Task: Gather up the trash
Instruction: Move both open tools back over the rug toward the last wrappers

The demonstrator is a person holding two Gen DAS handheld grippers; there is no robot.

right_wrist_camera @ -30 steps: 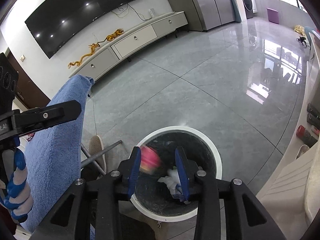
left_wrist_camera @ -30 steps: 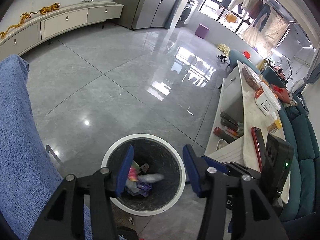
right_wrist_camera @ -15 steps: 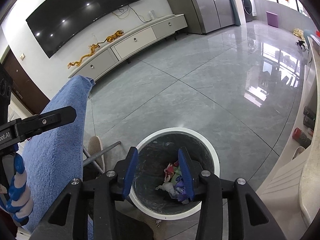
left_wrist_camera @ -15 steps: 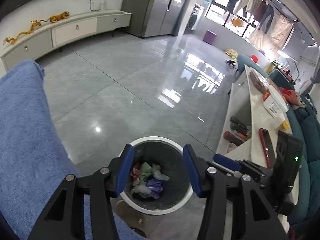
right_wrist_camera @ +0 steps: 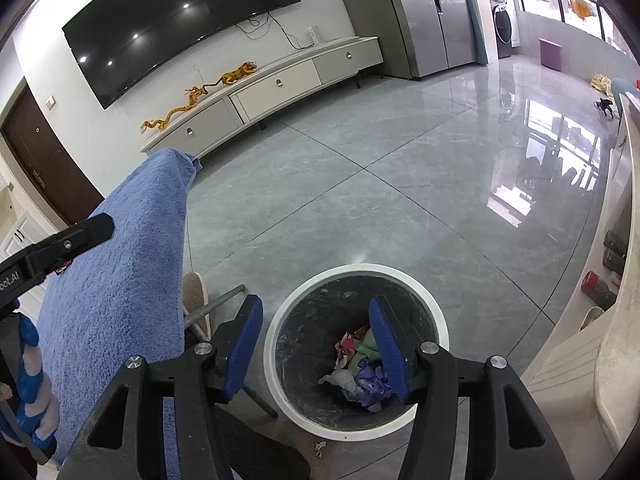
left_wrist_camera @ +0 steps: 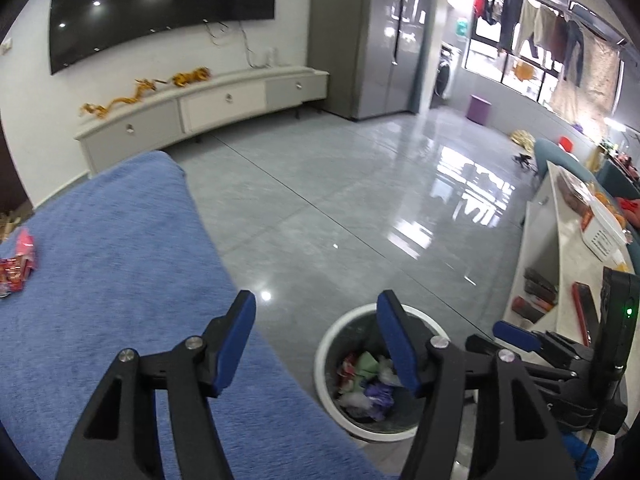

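A round white-rimmed bin (right_wrist_camera: 436,312) stands on the floor and holds a heap of crumpled trash (right_wrist_camera: 360,368). It also shows in the left wrist view (left_wrist_camera: 326,344), low and right. My right gripper (right_wrist_camera: 316,344) is open and empty above the bin's left rim. My left gripper (left_wrist_camera: 316,340) is open and empty, over the edge of a table covered with a blue towel (left_wrist_camera: 120,264). A red wrapper (left_wrist_camera: 18,264) lies on the towel at the far left.
A white low table (left_wrist_camera: 560,248) with boxes and bottles stands right of the bin, a teal sofa behind it. A folding table leg (right_wrist_camera: 216,304) and a slipper (right_wrist_camera: 196,292) sit by the bin. Grey tiled floor (right_wrist_camera: 400,184) stretches to a TV cabinet.
A pink piece has dropped from my right gripper into the bin, and its jaws have opened wider. My left gripper has swung left and up, away from the bin toward the towel.
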